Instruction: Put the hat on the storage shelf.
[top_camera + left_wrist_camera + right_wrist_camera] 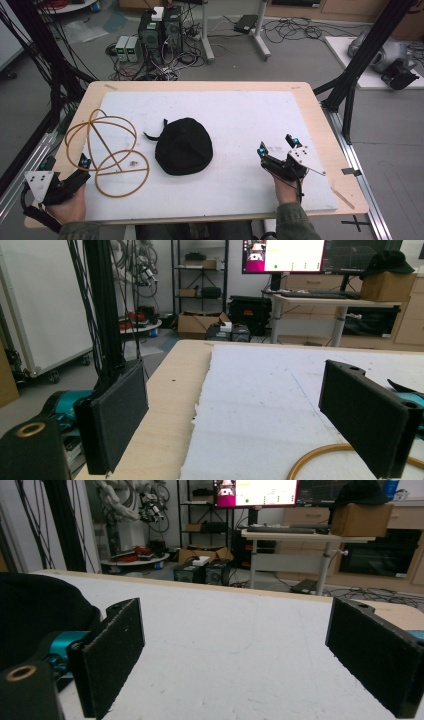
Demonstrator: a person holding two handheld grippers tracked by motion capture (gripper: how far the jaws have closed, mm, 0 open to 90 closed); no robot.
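Observation:
A black cap (pixel 183 146) lies crown-up in the middle of the white sheet (pixel 240 110), its strap pointing back left. To its left stands a tan frame of thin hoops (pixel 107 152). My left gripper (pixel 66 162) rests open at the table's front left corner, just left of the hoops; in the left gripper view (pixel 245 415) nothing sits between the jaws, and a piece of tan hoop (pixel 320 455) curves low on the right. My right gripper (pixel 277 145) is open at the front right, apart from the cap. In the right gripper view (pixel 235 655) the cap (pixel 40 610) bulks at the left.
The wooden table (pixel 320 130) ends close to both grippers at the front. Black frame posts (pixel 372 45) rise at both sides. Computer boxes (pixel 160 30) and loose cables lie on the floor behind the table. A bare stretch of sheet lies between the cap and my right gripper.

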